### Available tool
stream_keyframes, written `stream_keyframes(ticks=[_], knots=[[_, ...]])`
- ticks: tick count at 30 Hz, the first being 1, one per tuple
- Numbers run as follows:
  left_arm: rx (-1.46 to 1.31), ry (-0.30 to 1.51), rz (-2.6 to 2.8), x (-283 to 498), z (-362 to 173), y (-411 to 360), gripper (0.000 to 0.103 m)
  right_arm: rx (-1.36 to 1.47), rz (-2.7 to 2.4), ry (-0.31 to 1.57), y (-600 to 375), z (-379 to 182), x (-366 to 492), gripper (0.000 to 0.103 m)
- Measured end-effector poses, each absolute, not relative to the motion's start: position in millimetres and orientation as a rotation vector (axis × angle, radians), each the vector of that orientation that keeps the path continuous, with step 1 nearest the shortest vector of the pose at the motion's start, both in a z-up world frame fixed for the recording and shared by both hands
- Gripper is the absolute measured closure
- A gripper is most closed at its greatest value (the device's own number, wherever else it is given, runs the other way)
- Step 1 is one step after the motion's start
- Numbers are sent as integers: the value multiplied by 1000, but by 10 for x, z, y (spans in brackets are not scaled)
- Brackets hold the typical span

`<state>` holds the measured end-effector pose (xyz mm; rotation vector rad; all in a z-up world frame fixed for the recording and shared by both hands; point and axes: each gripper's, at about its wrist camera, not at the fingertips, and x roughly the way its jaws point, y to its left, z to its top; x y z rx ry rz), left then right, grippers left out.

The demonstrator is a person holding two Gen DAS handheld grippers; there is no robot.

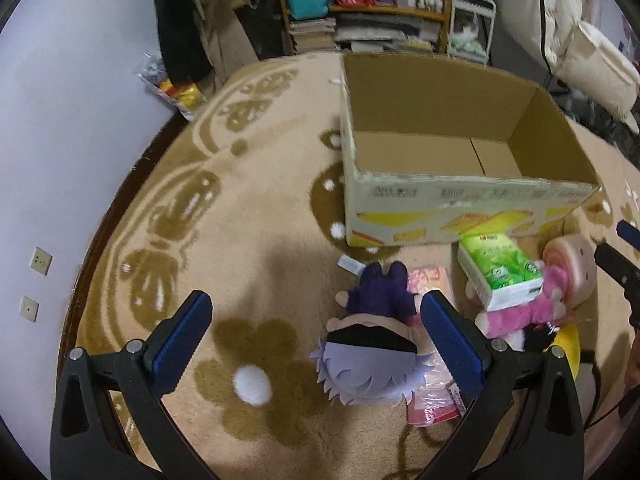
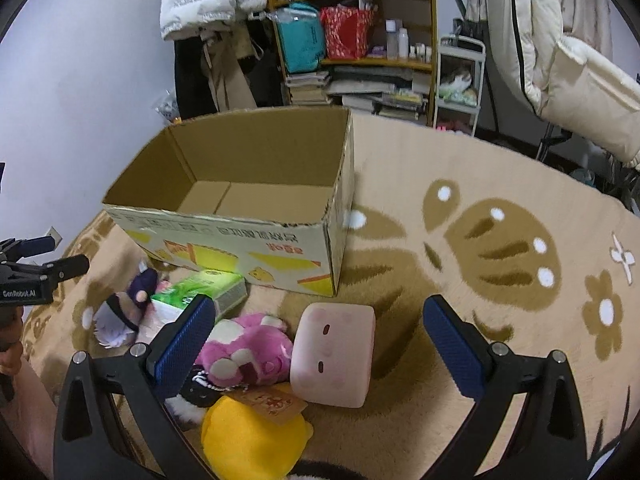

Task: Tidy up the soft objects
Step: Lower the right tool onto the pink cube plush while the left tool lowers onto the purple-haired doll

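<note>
An open, empty cardboard box (image 1: 460, 216) (image 2: 240, 240) stands on the beige rug. In front of it lie soft things: a purple doll with pale hair (image 1: 372, 340) (image 2: 124, 312), a green tissue pack (image 1: 500, 268) (image 2: 200, 286), a pink plush (image 1: 520, 312) (image 2: 248, 352), a pink cube cushion (image 2: 334, 354) (image 1: 568, 268) and a yellow plush (image 2: 248, 436). My left gripper (image 1: 316, 322) is open above the rug, the doll between its fingers near the right one. My right gripper (image 2: 318, 326) is open over the pink cushion and pink plush.
A flat pink packet (image 1: 434, 396) lies under the doll. Shelves with books and bags (image 2: 352, 52), hanging clothes and a white coat (image 2: 560, 60) stand behind the box. A wall (image 1: 60, 120) runs along the left edge of the rug.
</note>
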<state>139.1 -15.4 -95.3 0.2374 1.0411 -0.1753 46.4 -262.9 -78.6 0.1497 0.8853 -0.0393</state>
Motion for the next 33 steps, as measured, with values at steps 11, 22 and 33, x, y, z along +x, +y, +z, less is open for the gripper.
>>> stream_keyframes(ticks=[11, 22, 33], knots=[[226, 1156, -206, 1507, -1286, -193, 0, 153, -47, 988, -2655, -1090, 656, 0], [266, 1229, -207, 1577, -1523, -292, 0, 208, -69, 1042, -2789, -1236, 694, 0], [288, 1278, -209, 1640, -1722, -329, 0, 249, -40, 1095, -2801, -1332, 705, 37]])
